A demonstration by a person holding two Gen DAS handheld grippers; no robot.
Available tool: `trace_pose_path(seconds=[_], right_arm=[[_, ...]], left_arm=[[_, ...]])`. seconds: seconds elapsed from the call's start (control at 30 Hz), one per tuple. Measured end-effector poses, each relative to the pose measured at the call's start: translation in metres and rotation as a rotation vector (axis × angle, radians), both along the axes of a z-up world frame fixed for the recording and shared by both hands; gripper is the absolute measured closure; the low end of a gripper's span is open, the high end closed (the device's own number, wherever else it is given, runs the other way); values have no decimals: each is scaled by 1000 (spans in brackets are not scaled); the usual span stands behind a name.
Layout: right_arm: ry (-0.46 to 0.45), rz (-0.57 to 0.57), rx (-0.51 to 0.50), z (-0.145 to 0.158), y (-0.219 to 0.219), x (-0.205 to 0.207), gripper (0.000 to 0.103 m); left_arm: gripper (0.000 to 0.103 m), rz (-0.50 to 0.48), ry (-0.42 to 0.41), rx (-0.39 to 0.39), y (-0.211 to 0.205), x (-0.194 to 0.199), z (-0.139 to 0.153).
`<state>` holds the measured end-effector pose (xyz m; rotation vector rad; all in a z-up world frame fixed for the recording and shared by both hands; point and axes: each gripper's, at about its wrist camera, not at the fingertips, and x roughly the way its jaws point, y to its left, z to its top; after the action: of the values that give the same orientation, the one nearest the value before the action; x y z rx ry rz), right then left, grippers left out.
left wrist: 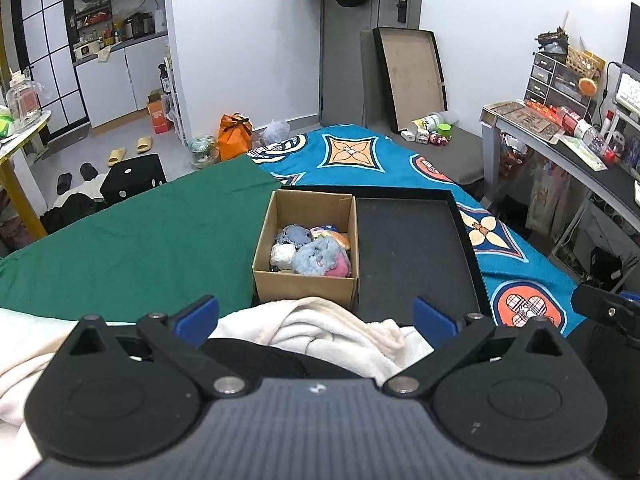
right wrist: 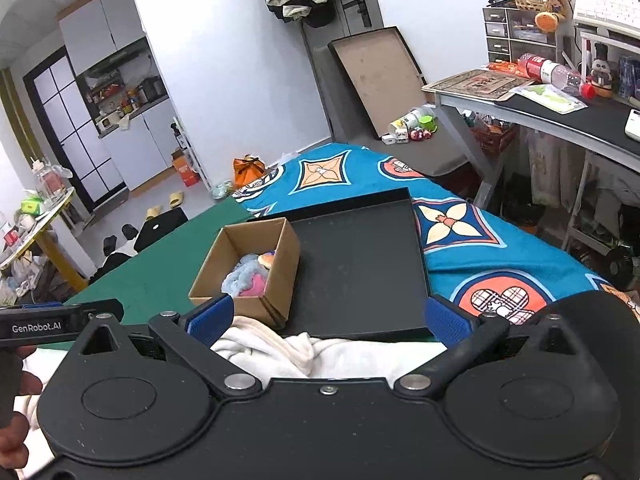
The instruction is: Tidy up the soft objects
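Observation:
A cardboard box (left wrist: 306, 286) stands in the left part of a black tray (left wrist: 416, 248) on the bed. It holds several soft toys (left wrist: 316, 256): blue-grey, white, pink and a tan one. The box (right wrist: 248, 308) and tray (right wrist: 360, 272) also show in the right wrist view, with the toys (right wrist: 250, 276) inside. My left gripper (left wrist: 316, 316) is open and empty, held back over a cream blanket (left wrist: 332, 328) in front of the box. My right gripper (right wrist: 326, 316) is open and empty over the same blanket (right wrist: 280, 352), near the tray's front edge.
The bed carries a green sheet (left wrist: 132, 240) on the left and a blue patterned cover (left wrist: 360, 152) on the right. A cluttered desk (left wrist: 580, 152) stands to the right. A large flat box lid (left wrist: 412, 72) leans on the far wall.

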<state>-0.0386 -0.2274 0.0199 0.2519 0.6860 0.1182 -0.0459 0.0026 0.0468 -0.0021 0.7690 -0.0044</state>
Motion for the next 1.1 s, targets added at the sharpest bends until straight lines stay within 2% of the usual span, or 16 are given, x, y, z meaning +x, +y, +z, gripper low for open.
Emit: trace_pose_path(seconds=[1.1], right_arm=[[-9, 28, -5, 4, -2, -6, 0]], left_arm=[[1, -19, -11, 9, -5, -14, 1]])
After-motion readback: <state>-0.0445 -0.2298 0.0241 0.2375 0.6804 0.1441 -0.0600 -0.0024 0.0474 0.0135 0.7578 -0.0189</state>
